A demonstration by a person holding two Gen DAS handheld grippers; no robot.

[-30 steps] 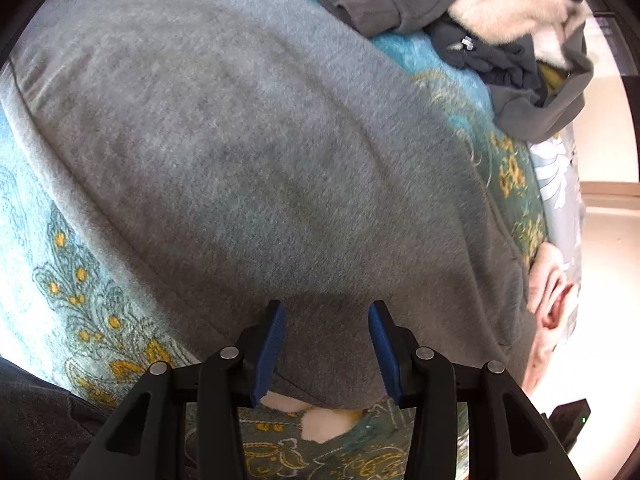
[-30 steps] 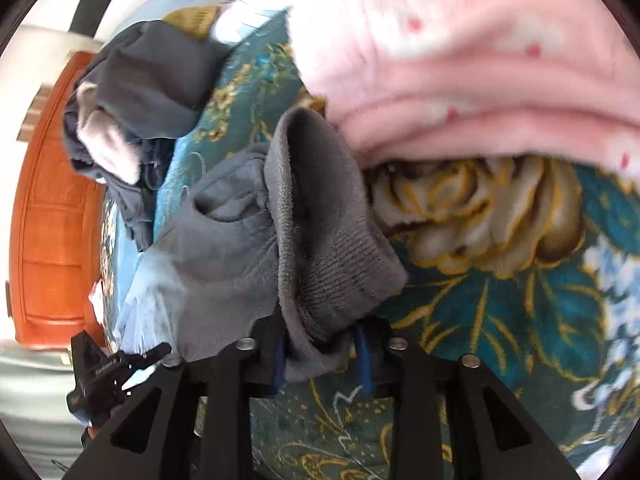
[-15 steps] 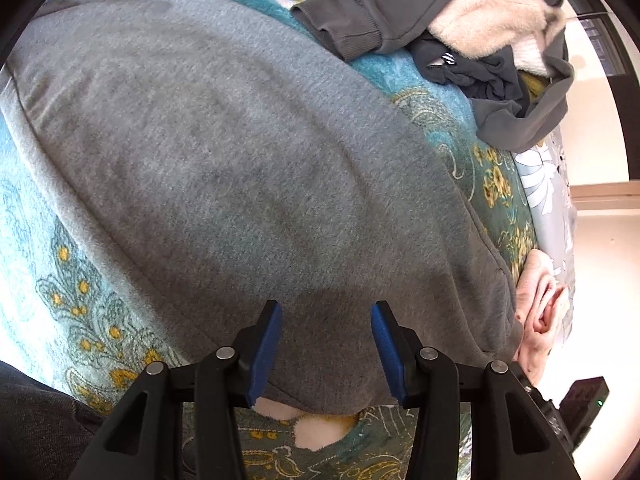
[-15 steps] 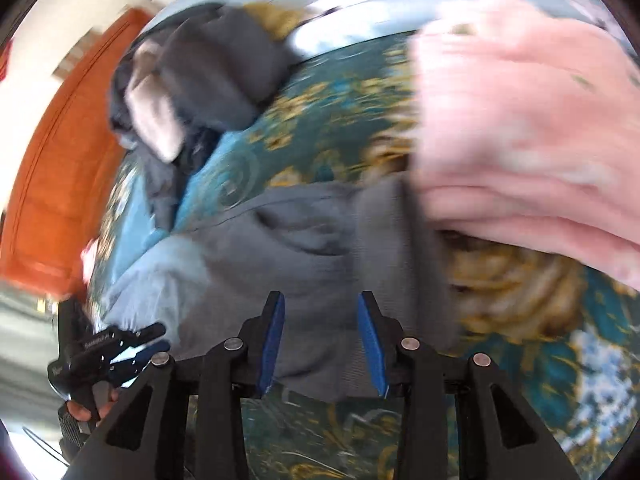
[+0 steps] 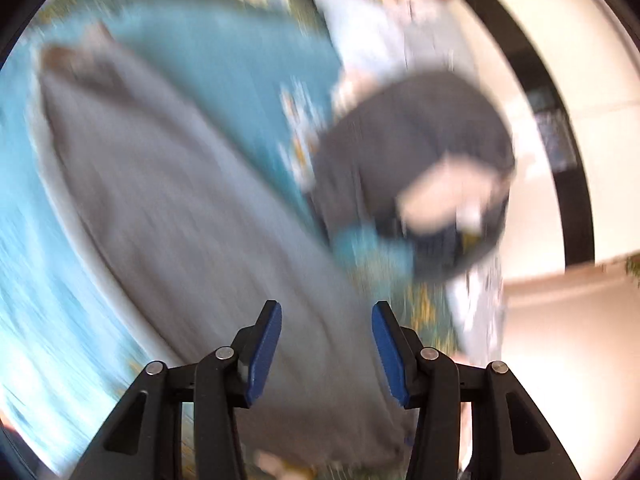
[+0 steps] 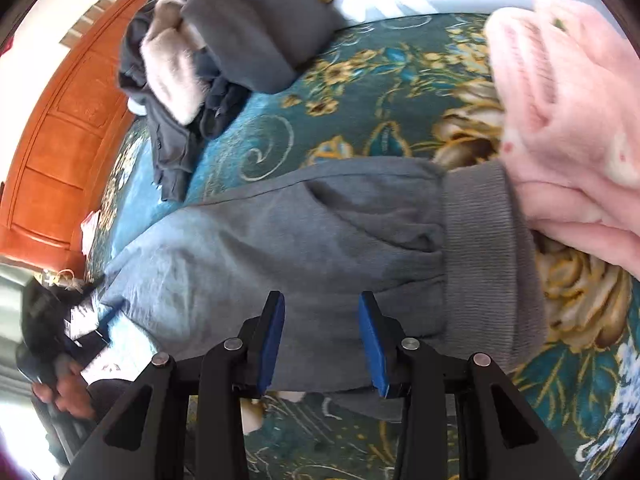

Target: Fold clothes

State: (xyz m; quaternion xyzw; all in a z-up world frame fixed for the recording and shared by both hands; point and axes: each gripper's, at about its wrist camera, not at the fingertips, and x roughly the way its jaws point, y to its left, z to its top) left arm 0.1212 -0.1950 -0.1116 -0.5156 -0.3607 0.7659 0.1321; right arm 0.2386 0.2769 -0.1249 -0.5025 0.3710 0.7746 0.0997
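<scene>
Grey sweatpants (image 6: 304,232) lie flat on the teal floral bedspread (image 6: 360,88), their ribbed waistband (image 6: 488,264) at the right. My right gripper (image 6: 322,340) is open and empty just above the pants near the waistband. In the blurred left wrist view the same grey pants (image 5: 180,216) stretch across the bed. My left gripper (image 5: 326,348) is open and empty above them.
A pile of dark grey and cream clothes (image 6: 224,48) sits further back on the bed; it also shows in the left wrist view (image 5: 424,168). A pink fleece garment (image 6: 568,120) lies at the right, touching the waistband. An orange wooden headboard (image 6: 60,132) stands at the left.
My right gripper has let go of the waistband and opened; the pants now lie flat. My left gripper has swung quickly, so its view is blurred and now faces the clothes pile.
</scene>
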